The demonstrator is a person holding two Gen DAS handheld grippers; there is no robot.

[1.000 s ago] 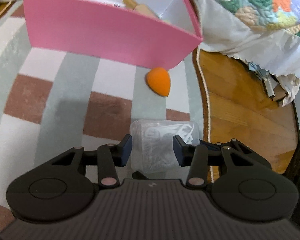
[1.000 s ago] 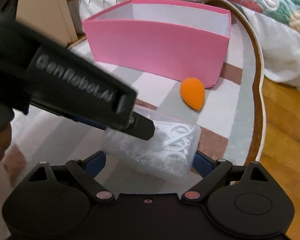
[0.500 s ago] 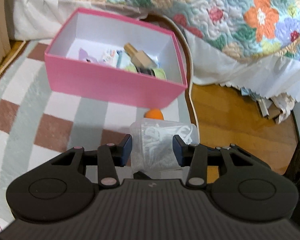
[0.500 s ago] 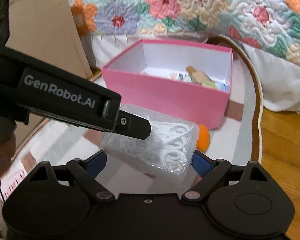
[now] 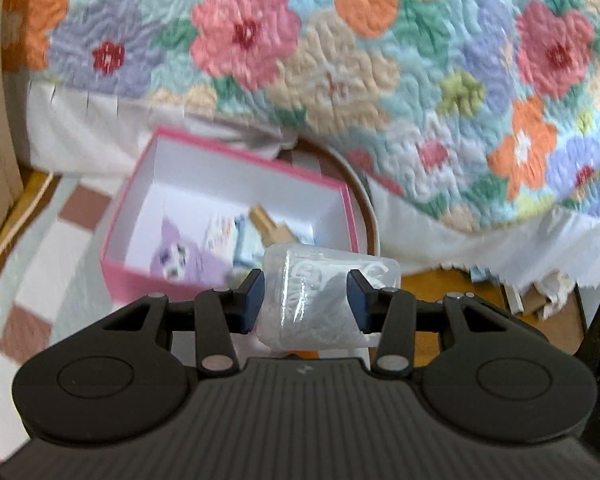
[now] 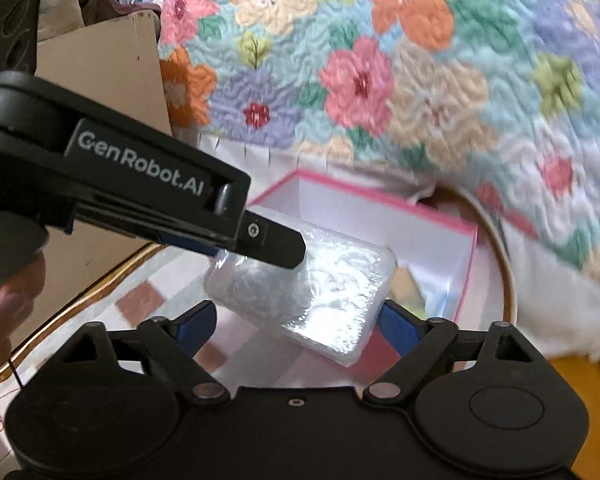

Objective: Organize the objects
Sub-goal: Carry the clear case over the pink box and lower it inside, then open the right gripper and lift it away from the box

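My left gripper (image 5: 305,299) is shut on a clear plastic box of white floss picks (image 5: 324,300) and holds it in the air, near the front right corner of the pink box (image 5: 140,276). The pink box is open, white inside, and holds a purple character card (image 5: 180,258), a tan-capped bottle (image 5: 270,226) and other small items. In the right wrist view the left gripper's finger (image 6: 272,242) presses on the clear box (image 6: 312,296). My right gripper (image 6: 296,326) is open, its fingers on either side of the clear box without touching it.
The pink box (image 6: 400,232) stands on a checked rug (image 5: 40,280) with a wood floor (image 5: 460,288) to its right. A bed with a floral quilt (image 5: 340,60) rises just behind. A cardboard panel (image 6: 112,76) stands at the left.
My left gripper has lifted the clear box off the rug and carried it up and toward the pink box. The orange sponge has dropped almost out of sight beneath it.
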